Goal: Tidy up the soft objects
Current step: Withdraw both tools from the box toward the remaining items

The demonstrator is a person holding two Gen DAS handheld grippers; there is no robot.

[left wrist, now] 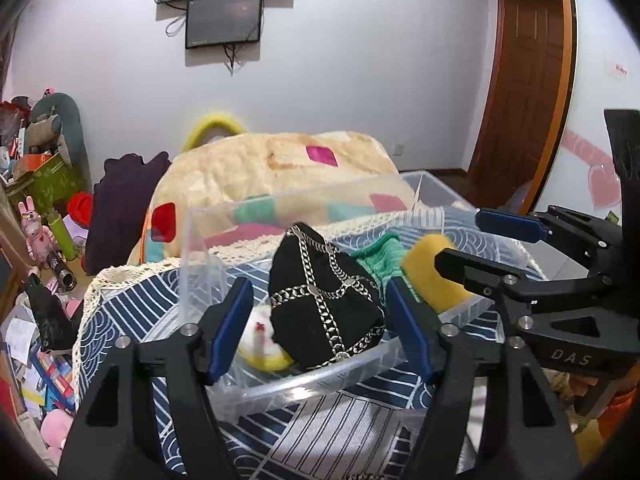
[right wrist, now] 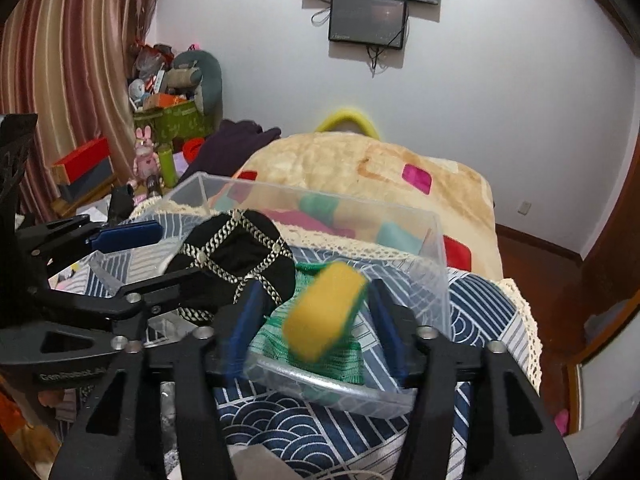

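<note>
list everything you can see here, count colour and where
clear bin: 1, see-through plastic, on the patterned cloth
black pouch: 1, black with silver chains, in the bin's left part
sponge: 1, yellow, blurred, between the right fingers above the bin
green knit cloth: 1, green, in the bin under the sponge
patterned cloth: 1, navy and white, under the bin
blanket: 1, cream with coloured patches, behind the bin
left gripper: open, flanking the pouch
right gripper: open around the sponge

Clear bins: one (left wrist: 304, 384)
Black chained pouches: one (left wrist: 324, 300)
Yellow sponges: one (right wrist: 324, 312)
Green knit cloths: one (right wrist: 340, 360)
Claws: two, left (left wrist: 318, 328), right (right wrist: 316, 332)
Wall screens: two (left wrist: 224, 20)
</note>
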